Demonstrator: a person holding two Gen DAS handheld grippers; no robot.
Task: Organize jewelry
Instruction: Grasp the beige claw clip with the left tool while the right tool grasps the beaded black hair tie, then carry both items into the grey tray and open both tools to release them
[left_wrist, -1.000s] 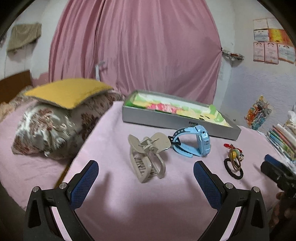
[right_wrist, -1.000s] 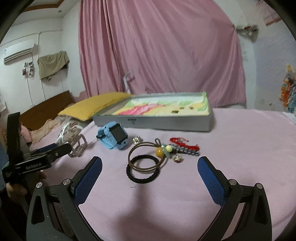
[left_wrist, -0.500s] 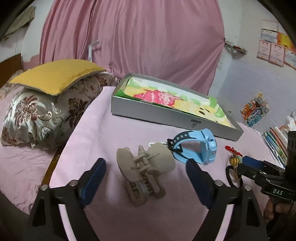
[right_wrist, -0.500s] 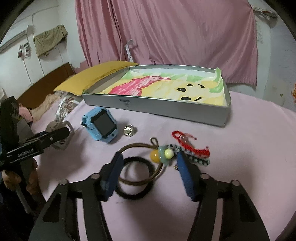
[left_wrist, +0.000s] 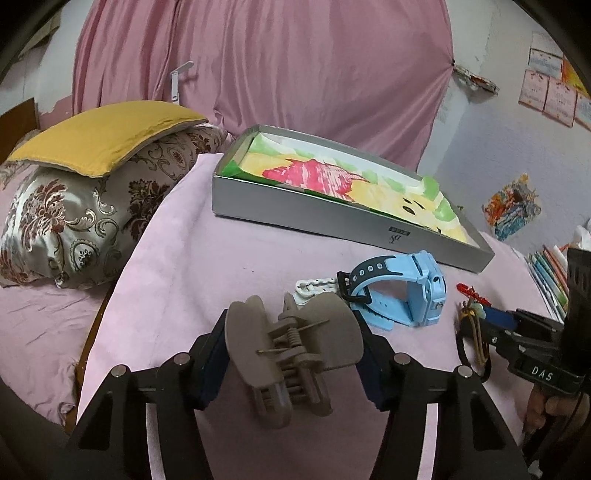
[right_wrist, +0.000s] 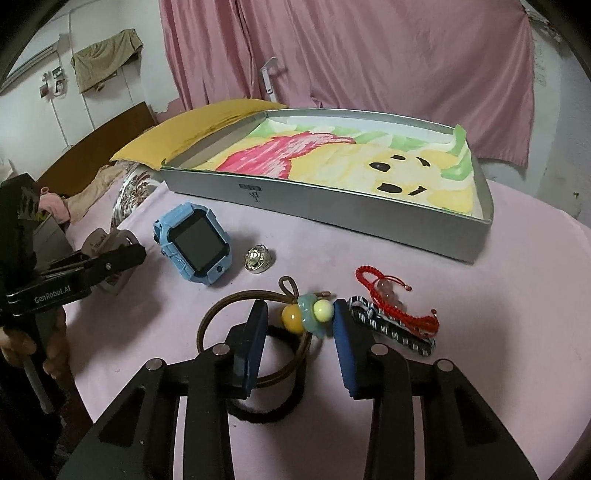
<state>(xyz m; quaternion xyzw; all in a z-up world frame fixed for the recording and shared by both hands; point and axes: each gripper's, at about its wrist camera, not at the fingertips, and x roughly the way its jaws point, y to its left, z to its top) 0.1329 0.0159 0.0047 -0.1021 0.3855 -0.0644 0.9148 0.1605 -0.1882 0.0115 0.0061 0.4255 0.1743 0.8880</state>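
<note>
A taupe hair claw clip lies on the pink tablecloth. My left gripper straddles it, jaws closing, and the pads touch its two wings. Between the closing jaws of my right gripper sit the beads of a brown hair tie; a gap shows at the left pad. A black hair tie lies under it. A blue watch, a silver ring, a red bracelet and a striped band lie nearby. The grey box stands behind them.
Patterned pillows under a yellow cushion lie left of the table on the bed. Books are stacked at the right. A small white chain lies beside the watch. A pink curtain hangs behind.
Both grippers have moved forward and tilted down over the items. The left jaws have narrowed around the claw clip, and the right jaws have narrowed around the beaded hair tie.
</note>
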